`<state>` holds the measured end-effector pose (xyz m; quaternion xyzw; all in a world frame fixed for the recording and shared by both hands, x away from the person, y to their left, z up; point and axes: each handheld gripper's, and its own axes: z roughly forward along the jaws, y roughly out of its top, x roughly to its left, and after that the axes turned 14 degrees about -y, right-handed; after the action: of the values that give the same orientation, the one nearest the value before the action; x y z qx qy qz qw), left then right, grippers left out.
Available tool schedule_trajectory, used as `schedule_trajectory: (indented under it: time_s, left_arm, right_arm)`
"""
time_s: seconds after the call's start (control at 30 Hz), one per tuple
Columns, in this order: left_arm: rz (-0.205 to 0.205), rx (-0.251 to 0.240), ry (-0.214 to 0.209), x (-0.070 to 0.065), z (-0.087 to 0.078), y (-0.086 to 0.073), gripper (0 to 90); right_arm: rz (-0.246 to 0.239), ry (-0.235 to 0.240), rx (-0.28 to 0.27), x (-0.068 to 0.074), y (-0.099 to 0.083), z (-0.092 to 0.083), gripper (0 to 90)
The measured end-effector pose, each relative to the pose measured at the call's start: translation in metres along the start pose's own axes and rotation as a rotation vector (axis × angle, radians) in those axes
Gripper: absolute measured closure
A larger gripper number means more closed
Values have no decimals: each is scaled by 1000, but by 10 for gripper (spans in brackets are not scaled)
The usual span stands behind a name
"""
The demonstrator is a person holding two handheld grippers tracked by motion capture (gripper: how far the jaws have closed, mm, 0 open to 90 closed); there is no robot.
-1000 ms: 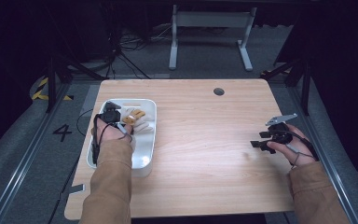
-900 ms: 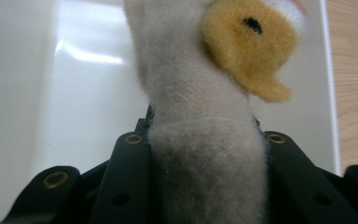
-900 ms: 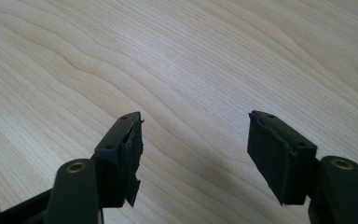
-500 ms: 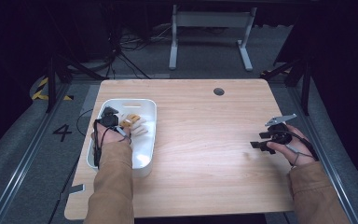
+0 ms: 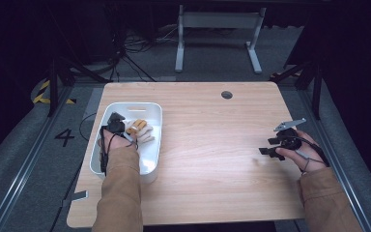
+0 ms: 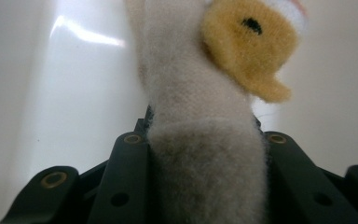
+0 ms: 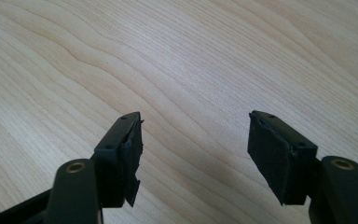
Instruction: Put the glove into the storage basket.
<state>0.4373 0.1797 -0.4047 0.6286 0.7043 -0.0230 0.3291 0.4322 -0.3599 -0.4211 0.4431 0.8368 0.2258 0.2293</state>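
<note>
Left jaws: clamped on the plush toy point(image 6: 205, 154), black jaws pressed against both flanks of its beige body.
Right jaws: spread wide, nothing between them, bare wood grain underneath.
Left gripper point(image 5: 121, 126): inside the white tub point(image 5: 150, 164), held by the left hand point(image 5: 113, 140), cable looped over the wrist.
Right gripper point(image 5: 269, 146): low over the right part of the table point(image 5: 212, 145), held by the right hand point(image 5: 299, 147), grey three-cornered plate on top, well apart from the tub.
Plush toy, place: in the tub, just beside the left gripper in the high view point(image 5: 139, 130); beige and orange-yellow, with a small black mark on the yellow patch in the left gripper view.
Plush toy, pose: rising from between the jaws toward the top of the left gripper view; cannot tell whether resting on the tub floor or lifted off it.
Tub: white, rounded corners, slot handle at the far end, standing at the table's left edge, long side running away from the person.
In the way: tub walls close around the left gripper and the toy; left forearm and tan sleeve point(image 5: 121, 193) lying over the near end of the tub.
Table: pale wood, round dark cable hole point(image 5: 226, 94) near the far edge, otherwise plain around the right gripper.
Room: dark; grey floor with a painted number four point(image 5: 64, 137) and yellow-black striped tape point(image 5: 43, 92) at left, loose cables and a pale metal frame point(image 5: 217, 34) beyond the far edge.
</note>
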Motion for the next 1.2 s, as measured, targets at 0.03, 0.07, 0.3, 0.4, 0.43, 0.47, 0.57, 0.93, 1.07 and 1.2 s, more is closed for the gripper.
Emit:
schedule_trajectory:
  time_s: [0.03,0.07,0.3,0.4,0.43,0.47,0.57,0.93,1.07,1.2]
  left_arm:
    - [-1,-3,2,0,0,0,679]
    - [1,2,5,0,0,1,679]
    - [-6,42,33,2,6,3,671]
    - [-5,62,34,2,7,3,665]
    - [-4,82,37,2,9,3,664]
    - [-6,87,45,2,10,3,662]
    - [-1,100,52,3,13,3,660]
    - [25,102,76,-3,13,2,191]
    - [39,125,62,-11,11,1,181]
    - [65,137,81,-14,11,0,175]
  right_arm:
    - [1,1,-1,0,0,0,355]
    - [1,3,-2,0,0,0,355]
    - [4,0,-2,0,0,-1,355]
    - [5,2,-4,0,0,-1,355]
    - [4,4,-2,0,0,0,355]
    - [2,3,-1,0,-1,0,355]
    - [-3,6,1,0,-1,1,354]
    - [12,-9,-22,-1,0,-1,353]
    - [9,-11,-30,-2,0,-2,353]
    - [10,-8,-27,-1,-1,-2,353]
